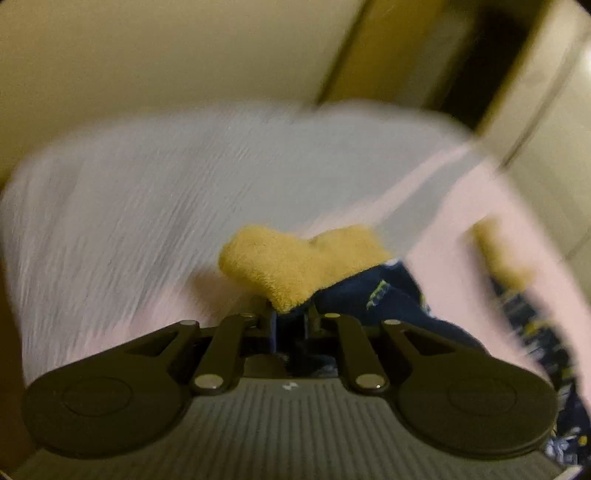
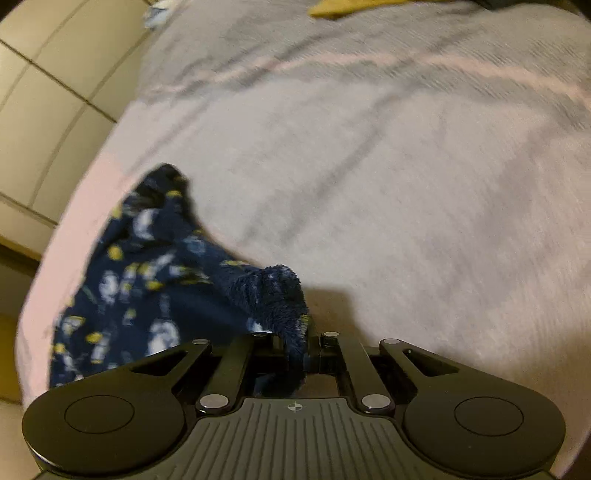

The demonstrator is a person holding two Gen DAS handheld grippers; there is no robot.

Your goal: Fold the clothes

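A fleece garment, navy with small white and yellow prints and a mustard-yellow cuff, hangs between my two grippers above a bed. My left gripper [image 1: 290, 314] is shut on the yellow cuff [image 1: 295, 264], with navy fabric [image 1: 388, 299] trailing to the right. My right gripper [image 2: 306, 332] is shut on a fuzzy navy edge [image 2: 273, 295] of the same garment, whose printed body [image 2: 140, 280] drapes left over the bed's side. Both views are blurred by motion.
The bed has a grey textured blanket [image 2: 388, 177] with pink bands [image 1: 461, 236]. A tiled floor [image 2: 48, 92] lies left of the bed. A cream wall [image 1: 166, 55] and a dark doorway [image 1: 491, 55] stand beyond. Another yellow piece [image 2: 347, 7] lies at the bed's far edge.
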